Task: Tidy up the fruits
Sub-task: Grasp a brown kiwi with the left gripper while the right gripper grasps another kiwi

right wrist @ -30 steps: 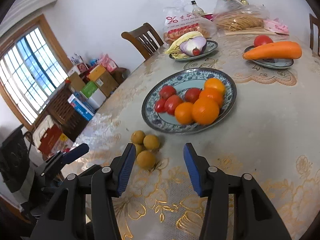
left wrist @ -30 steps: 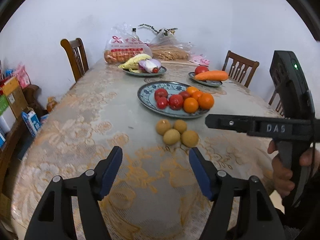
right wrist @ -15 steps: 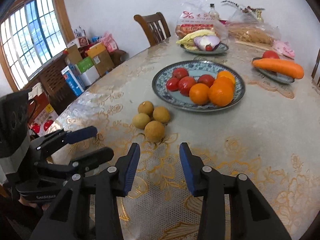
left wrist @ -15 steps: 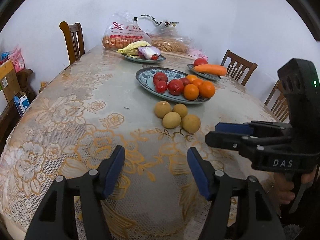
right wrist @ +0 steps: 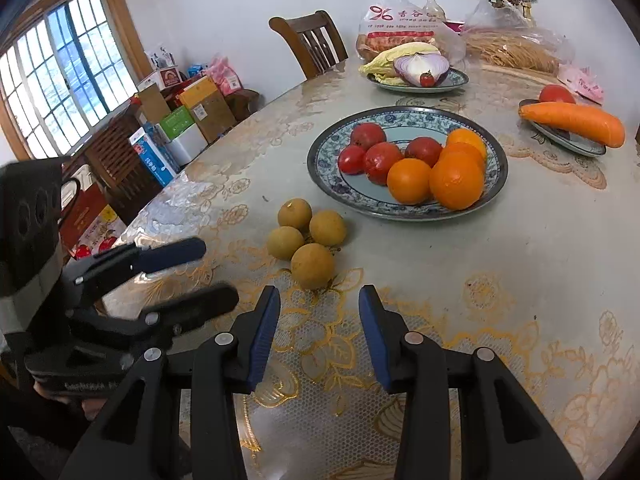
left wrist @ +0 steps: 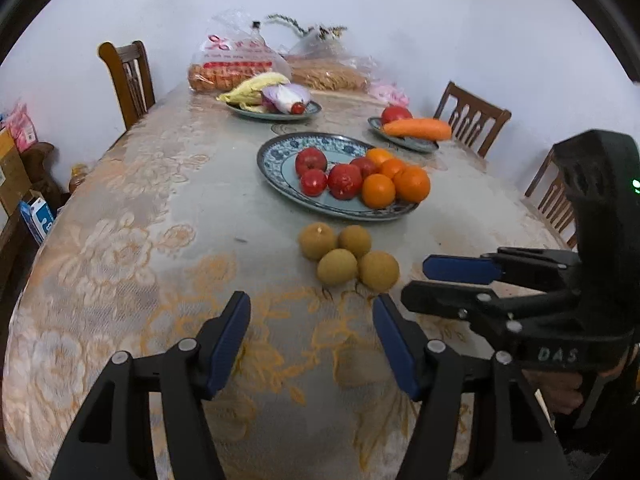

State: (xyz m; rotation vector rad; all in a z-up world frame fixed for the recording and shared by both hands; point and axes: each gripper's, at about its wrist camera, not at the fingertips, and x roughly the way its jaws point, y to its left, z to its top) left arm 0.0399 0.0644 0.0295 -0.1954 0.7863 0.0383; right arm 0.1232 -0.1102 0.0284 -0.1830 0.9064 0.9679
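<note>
Here both tools hover empty with jaws spread — the left gripper, just narrowing, and the right gripper — aimed at twelve o'clock toward four brown fruits clustered at the blue plate's seven o'clock, presumably awaiting pickup.

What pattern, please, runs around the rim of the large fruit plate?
A blue-and-white floral pattern on the large fruit plate, clearest in the right wrist view.

Glossy glazed ceramic plate; lace-patterned tablecloth under shiny film; wooden chair.
</note>
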